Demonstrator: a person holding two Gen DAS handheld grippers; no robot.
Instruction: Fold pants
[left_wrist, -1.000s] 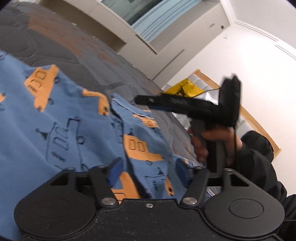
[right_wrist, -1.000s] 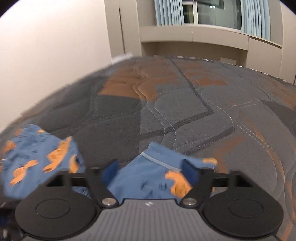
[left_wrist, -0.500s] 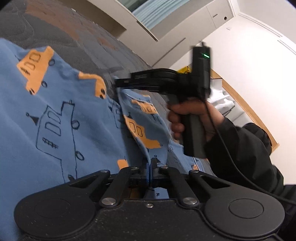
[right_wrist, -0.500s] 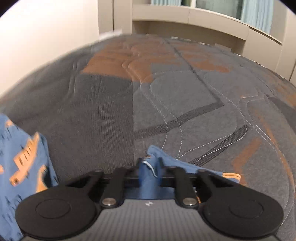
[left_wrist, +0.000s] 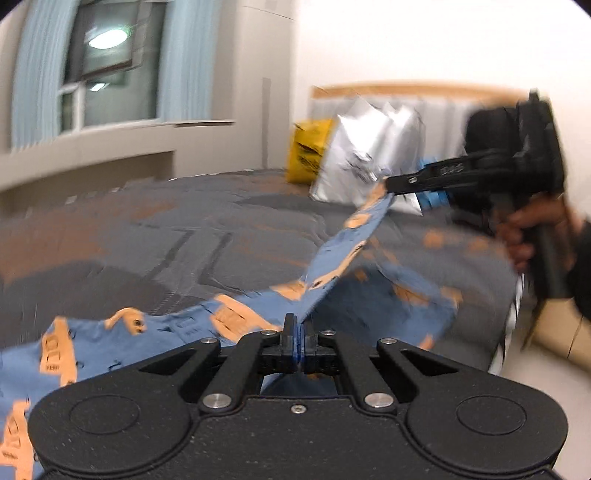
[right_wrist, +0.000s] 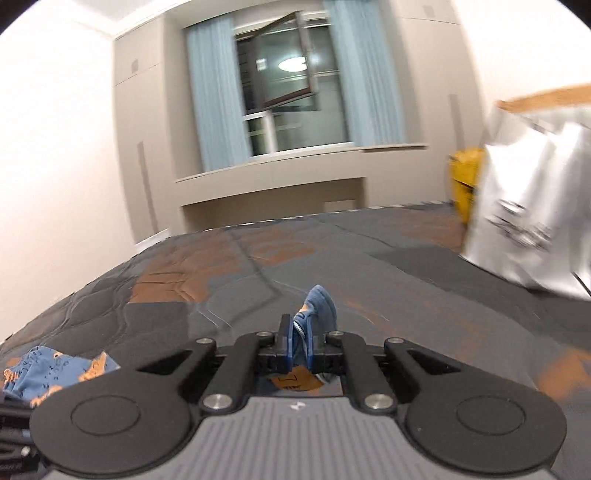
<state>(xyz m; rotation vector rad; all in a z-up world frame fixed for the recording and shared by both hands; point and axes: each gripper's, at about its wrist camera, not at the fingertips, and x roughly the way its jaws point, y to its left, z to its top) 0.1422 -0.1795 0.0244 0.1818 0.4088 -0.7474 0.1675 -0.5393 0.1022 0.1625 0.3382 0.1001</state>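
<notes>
Here both grippers, left (left_wrist: 299, 345) and right (right_wrist: 300, 345), have jaws clenched on the pants (left_wrist: 332, 254), stretched between them above the bed (left_wrist: 147, 240).

No lettering reads clearly: dark print on the silver bag (left_wrist: 365, 162) and on the yellow bag (left_wrist: 308, 153) just beside it is blurred, and the markings on the pants' (left_wrist: 229, 321) orange vehicles are illegible.

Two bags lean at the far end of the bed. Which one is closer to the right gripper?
The crinkled silver foil bag: in the left wrist view the right gripper overlaps its lower edge, while the yellow bag stands behind it, farther off.
</notes>
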